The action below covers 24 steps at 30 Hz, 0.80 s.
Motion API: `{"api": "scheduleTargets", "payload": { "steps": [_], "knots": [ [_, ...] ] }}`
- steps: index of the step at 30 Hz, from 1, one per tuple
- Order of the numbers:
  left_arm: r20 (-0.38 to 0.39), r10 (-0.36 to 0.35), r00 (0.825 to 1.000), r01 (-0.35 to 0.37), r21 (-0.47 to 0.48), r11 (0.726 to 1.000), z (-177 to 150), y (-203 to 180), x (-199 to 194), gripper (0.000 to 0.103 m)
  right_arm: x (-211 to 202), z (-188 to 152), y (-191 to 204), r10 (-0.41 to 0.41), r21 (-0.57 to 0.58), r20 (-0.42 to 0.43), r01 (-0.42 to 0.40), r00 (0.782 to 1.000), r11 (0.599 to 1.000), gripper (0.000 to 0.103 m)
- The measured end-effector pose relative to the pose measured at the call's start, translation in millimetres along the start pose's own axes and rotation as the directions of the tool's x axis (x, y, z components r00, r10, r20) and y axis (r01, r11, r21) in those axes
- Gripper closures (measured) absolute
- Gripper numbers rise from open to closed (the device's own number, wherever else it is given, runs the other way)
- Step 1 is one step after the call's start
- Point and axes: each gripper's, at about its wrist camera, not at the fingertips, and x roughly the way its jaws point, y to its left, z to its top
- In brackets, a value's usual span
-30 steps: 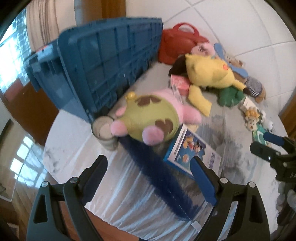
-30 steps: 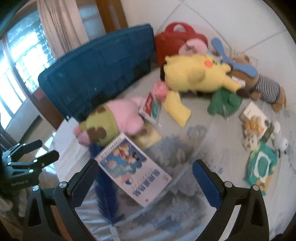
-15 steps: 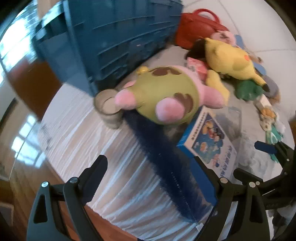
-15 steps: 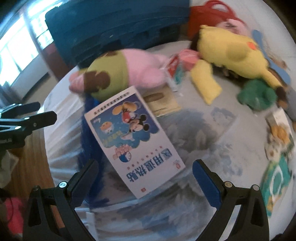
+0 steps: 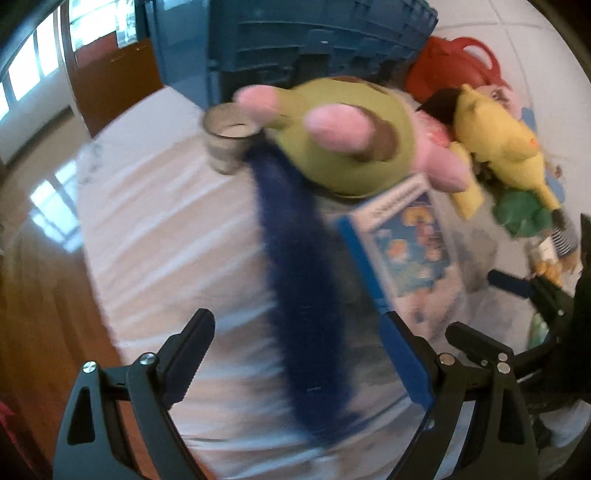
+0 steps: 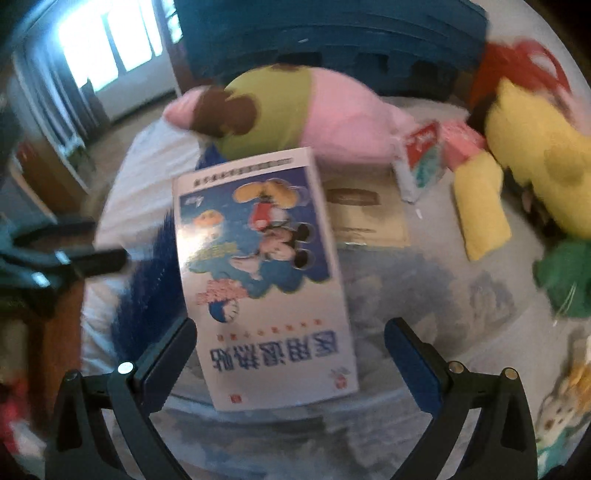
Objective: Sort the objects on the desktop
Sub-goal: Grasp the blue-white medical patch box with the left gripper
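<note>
- White, creased cloth point(image 5: 155, 229) covers the table, with a wooden floor below it and a big blue slatted plastic crate point(image 5: 314, 33) standing at the far edge.
- Sorting looks to be at the approach step: neither tool has picked anything up.
- Right gripper point(image 6: 290, 347) has its jaws spread wide and holds nothing; the flat white-and-blue cartoon-printed box point(image 6: 258, 266) lies straight ahead, its near end between the two fingers, though blur hides whether either pad touches it.
- Left gripper point(image 5: 295, 339) is likewise wide apart and empty; the long dark-blue fuzzy strip point(image 5: 299, 266) runs away from it, passing between its fingers, toward a small glass candle jar point(image 5: 231, 142).
- Beyond both, a green-and-pink plush toy point(image 5: 354, 136) lies on the far end of the strip and beside the box; a yellow plush toy point(image 6: 535, 147) and red bag point(image 5: 454, 70) sit far right.
- Next, I judge, the right gripper should settle over the box's narrow width and close on its side edges; the left one could pin the fuzzy strip so it does not drag along.
</note>
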Motion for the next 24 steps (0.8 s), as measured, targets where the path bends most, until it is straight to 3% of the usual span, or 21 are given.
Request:
{"api": "scheduleTargets", "payload": {
  "steps": [7, 9, 10, 11, 12, 15, 20, 24],
  "knots": [
    [-0.043, -0.073, 0.996, 0.072, -0.019, 0.997, -1.8, -38.9, 45.6, 0.011, -13.4, -17.2, -38.7, -0.012, 0.059, 0.008, 0.012, 1.000, 0.998, 0.012],
    [-0.043, -0.081, 0.996, 0.080, -0.014, 0.997, 0.3, -44.7, 57.5, 0.012, -10.1, -23.3, -48.2, -0.019, 0.077, -0.002, 0.020, 1.000, 0.997, 0.023],
    [-0.036, -0.102, 0.994, 0.102, -0.005, 0.995, 2.4, -48.9, 59.3, 0.017, -8.2, -26.4, -53.1, -0.024, 0.086, -0.008, 0.024, 1.000, 0.996, 0.026],
    [-0.026, -0.128, 0.991, 0.128, 0.006, 0.992, 4.9, -53.4, 60.0, 0.032, -6.4, -29.6, -58.0, -0.028, 0.095, -0.013, 0.029, 1.000, 0.995, 0.035],
    [-0.015, -0.130, 0.991, 0.131, 0.021, 0.991, 7.1, -57.8, 56.8, 0.036, -4.5, -34.4, -64.5, -0.035, 0.117, -0.023, 0.038, 0.999, 0.992, 0.045],
    [0.022, -0.120, 0.992, 0.118, 0.071, 0.990, 13.6, -71.2, 43.9, 0.053, -9.5, -50.0, -81.9, -0.036, 0.198, -0.038, 0.043, 0.999, 0.979, 0.050],
    [0.043, -0.105, 0.994, 0.097, 0.161, 0.982, 21.5, -85.9, 16.1, 0.065, -28.1, -75.1, -100.7, -0.018, 0.357, -0.031, 0.028, 0.999, 0.934, 0.050],
    [0.053, -0.094, 0.994, 0.080, 0.226, 0.971, 26.7, -92.3, -2.5, 0.075, -34.7, -84.4, -91.0, -0.006, 0.401, -0.027, 0.016, 1.000, 0.916, 0.050]
  ]
}}
